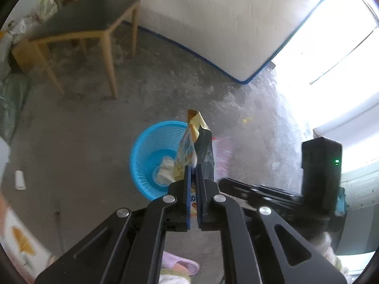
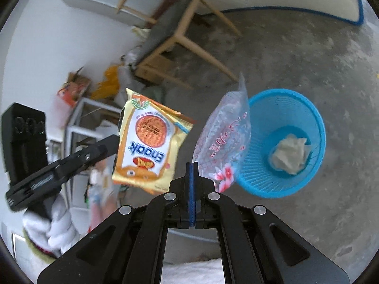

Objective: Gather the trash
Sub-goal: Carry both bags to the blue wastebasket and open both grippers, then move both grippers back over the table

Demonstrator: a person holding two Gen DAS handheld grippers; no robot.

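The left hand-held gripper (image 1: 193, 169) is clamped on a yellow-and-orange foil snack packet (image 1: 189, 146), whose lower edge sits between the blue pads while the rest stands up above them. In the right wrist view that same packet (image 2: 148, 139) hangs in the air with its printed front showing, just left of the right hand-held gripper (image 2: 192, 165). The right hand-held gripper is closed on the bottom corner of a clear plastic bag with pink flower print (image 2: 225, 139), which leans up and to the right over the near rim of a round blue plastic mesh wastebasket (image 2: 315, 127). The wastebasket (image 1: 139, 156) stands on the grey concrete floor (image 1: 94, 142), and a crumpled pale paper wad (image 2: 290, 153) lies at its bottom. A small white cup (image 1: 19, 179) lies on the floor, well apart from the wastebasket. Farther back stands a wooden-legged chair with a dark seat (image 1: 87, 16), and a white mattress with blue edging (image 1: 225, 21) leans against the wall.
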